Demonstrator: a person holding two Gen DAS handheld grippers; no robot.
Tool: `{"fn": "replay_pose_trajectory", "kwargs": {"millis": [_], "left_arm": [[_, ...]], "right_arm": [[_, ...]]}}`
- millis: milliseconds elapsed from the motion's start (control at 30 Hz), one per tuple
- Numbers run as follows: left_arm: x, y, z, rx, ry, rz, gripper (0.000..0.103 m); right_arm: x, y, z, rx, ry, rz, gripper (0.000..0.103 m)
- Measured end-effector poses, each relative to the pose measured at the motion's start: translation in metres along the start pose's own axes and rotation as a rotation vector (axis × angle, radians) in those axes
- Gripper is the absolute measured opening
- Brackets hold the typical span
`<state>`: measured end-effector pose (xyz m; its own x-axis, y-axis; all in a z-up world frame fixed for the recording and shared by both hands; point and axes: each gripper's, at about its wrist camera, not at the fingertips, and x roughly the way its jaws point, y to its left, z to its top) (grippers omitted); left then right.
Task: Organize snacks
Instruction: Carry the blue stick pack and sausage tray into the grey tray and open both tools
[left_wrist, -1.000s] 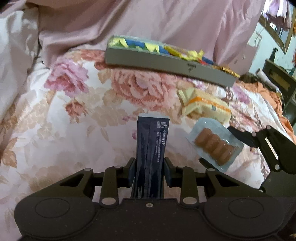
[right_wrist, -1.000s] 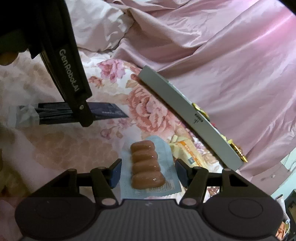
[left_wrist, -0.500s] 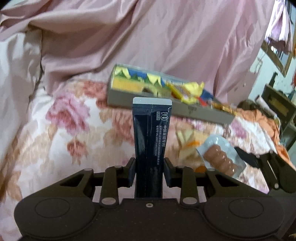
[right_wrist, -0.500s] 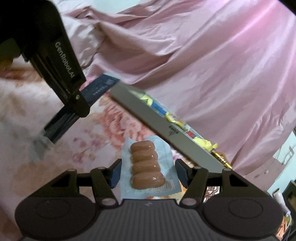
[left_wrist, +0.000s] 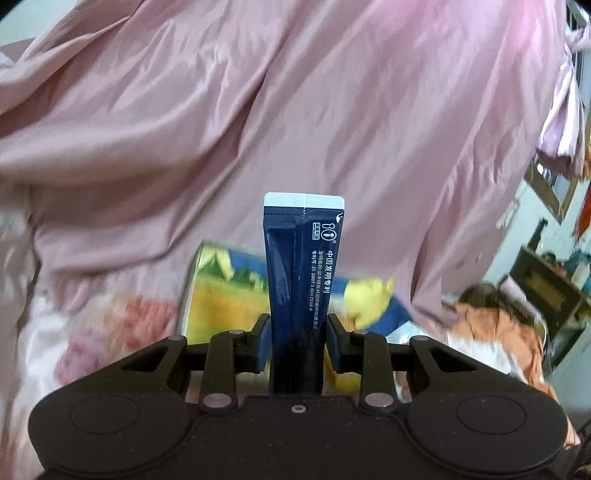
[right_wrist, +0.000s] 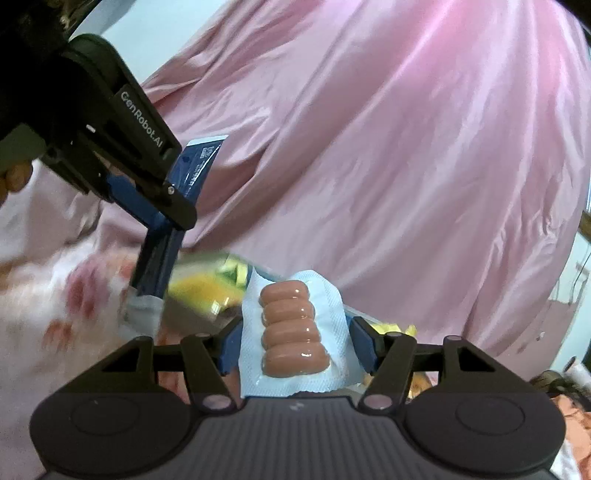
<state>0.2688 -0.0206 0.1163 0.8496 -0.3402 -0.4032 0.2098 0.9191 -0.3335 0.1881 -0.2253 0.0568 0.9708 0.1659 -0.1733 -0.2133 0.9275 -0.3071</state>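
Note:
My left gripper is shut on a dark blue stick sachet that stands upright between its fingers, raised in the air. My right gripper is shut on a clear pack of brown sausages with a pale blue backing, also lifted. The grey snack box, filled with yellow and blue wrappers, lies blurred just below and beyond both packs. In the right wrist view the left gripper hangs at the upper left with the sachet in its fingers, above the box.
A large pink satin cloth fills the background behind the box. The floral bedsheet spreads out at the lower left. An orange cloth and dark furniture stand at the far right.
Both grippers have risen from the bedsheet with their packs and moved towards the snack box. The box has dropped lower in both views, and the yellow packet on the bed has left the view.

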Motion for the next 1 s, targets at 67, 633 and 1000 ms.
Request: {"fn": "replay_pose_trajectory", "kwargs": {"millis": [67, 633, 1000], "left_arm": [[0.014, 0.002, 0.013, -0.022, -0.006, -0.001, 0.033], [0.119, 0.04, -0.001, -0.177, 0.112, 0.074, 0.033], [0.116, 0.046, -0.007, -0.177, 0.115, 0.117, 0.072]], "right_arm": [[0.017, -0.009, 0.01, 0.051, 0.003, 0.017, 0.066], [0.101, -0.019, -0.004, 0.176, 0.122, 0.065, 0.067], [0.093, -0.022, -0.003, 0.179, 0.091, 0.055, 0.088]]}}
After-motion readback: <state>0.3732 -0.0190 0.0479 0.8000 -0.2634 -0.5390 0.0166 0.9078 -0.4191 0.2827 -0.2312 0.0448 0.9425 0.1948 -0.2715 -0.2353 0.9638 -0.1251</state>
